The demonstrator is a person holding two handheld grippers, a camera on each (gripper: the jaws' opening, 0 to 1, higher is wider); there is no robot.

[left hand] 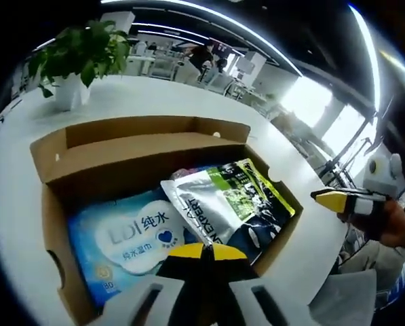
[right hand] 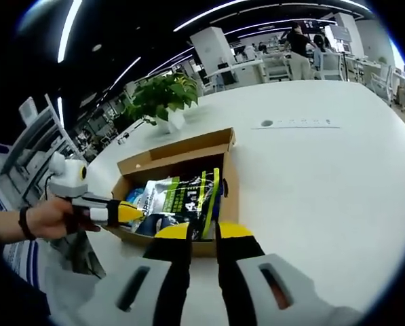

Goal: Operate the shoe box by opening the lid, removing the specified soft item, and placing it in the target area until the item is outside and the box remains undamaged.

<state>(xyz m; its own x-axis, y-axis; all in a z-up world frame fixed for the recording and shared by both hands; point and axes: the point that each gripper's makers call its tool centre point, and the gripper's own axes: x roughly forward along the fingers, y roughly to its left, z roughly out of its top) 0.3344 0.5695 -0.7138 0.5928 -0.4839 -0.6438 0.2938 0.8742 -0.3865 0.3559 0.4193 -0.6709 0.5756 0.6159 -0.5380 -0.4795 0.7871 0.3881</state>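
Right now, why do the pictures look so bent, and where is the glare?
Left gripper view: fisheye curves the table; windows at right blow out white; the open box stays sharp. Right gripper view: ceiling light strips bow; the plant is clear.

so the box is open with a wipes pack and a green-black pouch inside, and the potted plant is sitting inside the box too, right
Not quite. The potted plant stands on the white table beyond the box, not inside it; the left gripper view shows this. The rest holds: the box is open, with the wipes pack and green-black pouch inside.
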